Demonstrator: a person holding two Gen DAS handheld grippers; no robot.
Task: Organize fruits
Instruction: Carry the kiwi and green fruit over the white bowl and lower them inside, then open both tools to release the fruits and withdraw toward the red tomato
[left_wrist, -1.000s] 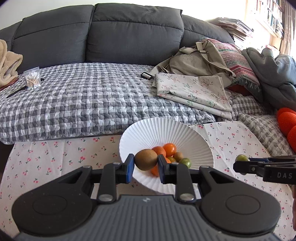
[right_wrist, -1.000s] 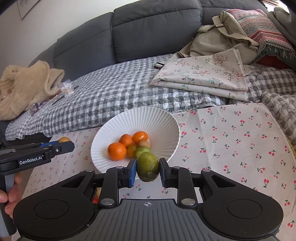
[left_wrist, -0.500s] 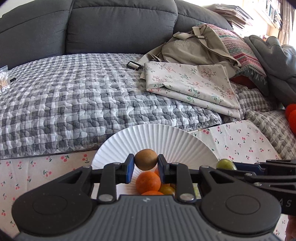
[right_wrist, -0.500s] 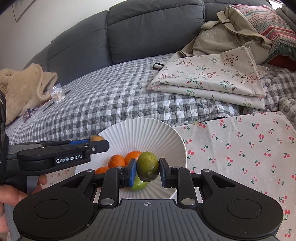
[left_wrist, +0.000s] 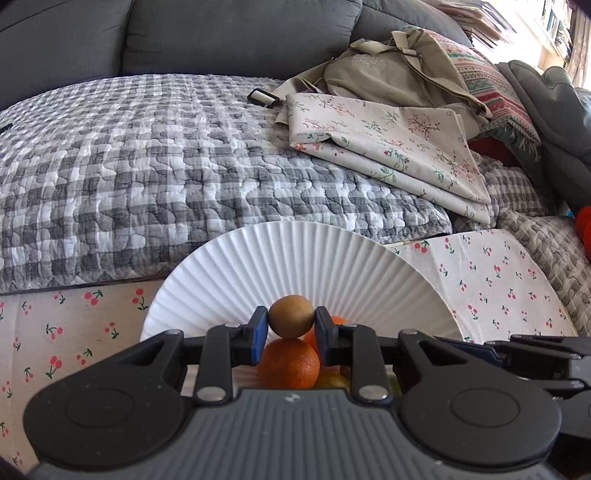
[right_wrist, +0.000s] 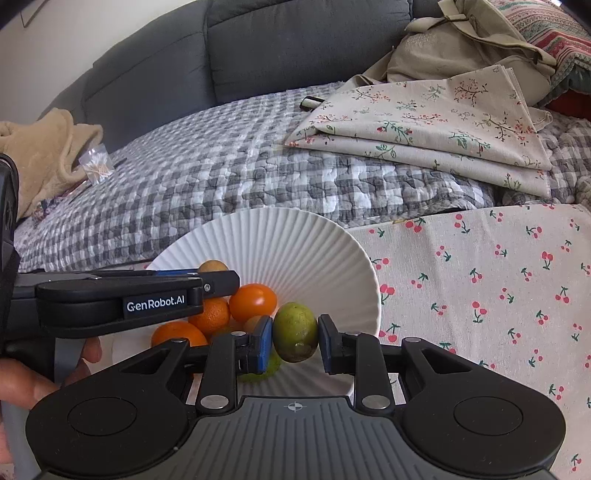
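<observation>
Landmark: the white ribbed bowl (right_wrist: 295, 240), which sits on the cherry-print cloth (right_wrist: 480, 277), in front of the grey checked quilt (right_wrist: 203, 177).

Far left of the bowl, a beige fleece (right_wrist: 40, 155) lies on the quilt with a small clear bag (right_wrist: 96, 162) just beside it.

Your left gripper (left_wrist: 291, 325) reaches over the bowl's left side. Its jaws are drawn in tight on a brown kiwi (left_wrist: 291, 320), both pads pressing its sides. The kiwi hangs above the fruit pile, right over an orange (left_wrist: 289, 363); you cannot tell whether the two touch. In the right wrist view your hand (right_wrist: 33, 380) shows at the lower left, around the left gripper's handle.

Inside the bowl: two oranges at the left of the pile, a smooth orange tomato (right_wrist: 253, 302) towards the middle, and a green fruit low at the near wall, mostly hidden.

Your right gripper (right_wrist: 295, 341) is over the bowl's near right part. Its jaws are closed narrowly on a green lime (right_wrist: 295, 331), pads against both sides. The lime is held above the bowl's inner wall, just right of the tomato.

Behind and right of the bowl, a folded floral cloth (right_wrist: 424, 125) lies on the quilt, with a khaki bag (right_wrist: 461, 48) behind it.
</observation>
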